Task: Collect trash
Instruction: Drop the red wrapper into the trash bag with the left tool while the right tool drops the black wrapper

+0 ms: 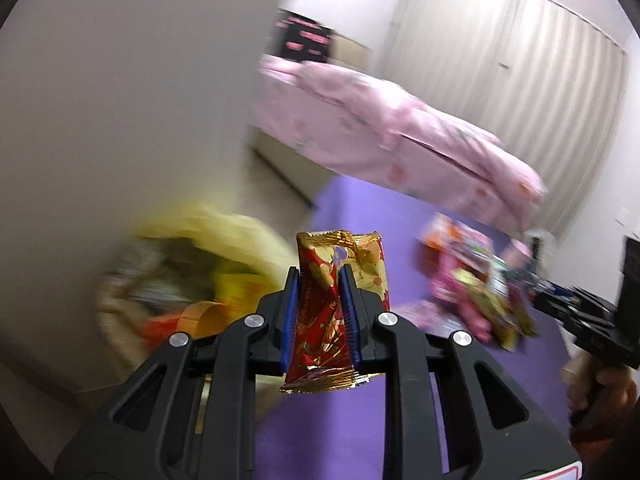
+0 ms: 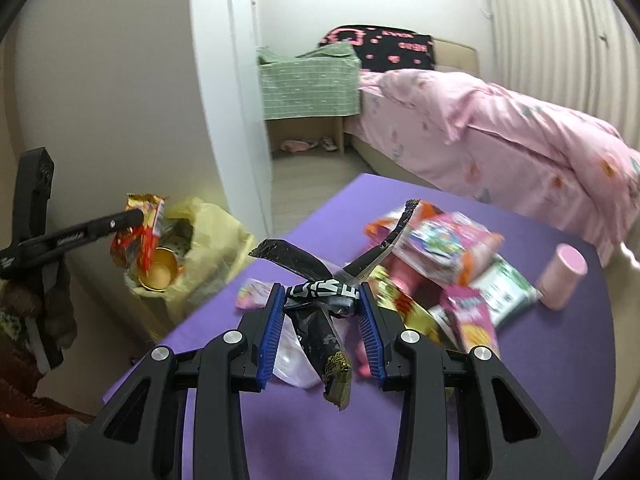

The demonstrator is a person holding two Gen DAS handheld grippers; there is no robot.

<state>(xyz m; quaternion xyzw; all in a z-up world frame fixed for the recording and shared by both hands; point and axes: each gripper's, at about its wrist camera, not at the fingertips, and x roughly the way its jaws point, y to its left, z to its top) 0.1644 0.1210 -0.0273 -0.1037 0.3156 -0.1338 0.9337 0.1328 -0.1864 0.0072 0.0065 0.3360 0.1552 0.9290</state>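
Left gripper clamped on a red-and-gold snack wrapper, held upright between the blue pads, off the bench. Just past its fingertips and to their left: yellow trash bag, open, blurred, already holding wrappers.

Right gripper closed on a crumpled black wrapper with white lettering; its ends stick out above and below the jaws, over the purple bench. Just ahead and right of it: pile of coloured snack packets lying on the bench. Further right: pink cylindrical container, standing apart from the pile. Far left of the right gripper, the left one hangs over the bag mouth. Beyond the bench: bed with pink quilt.
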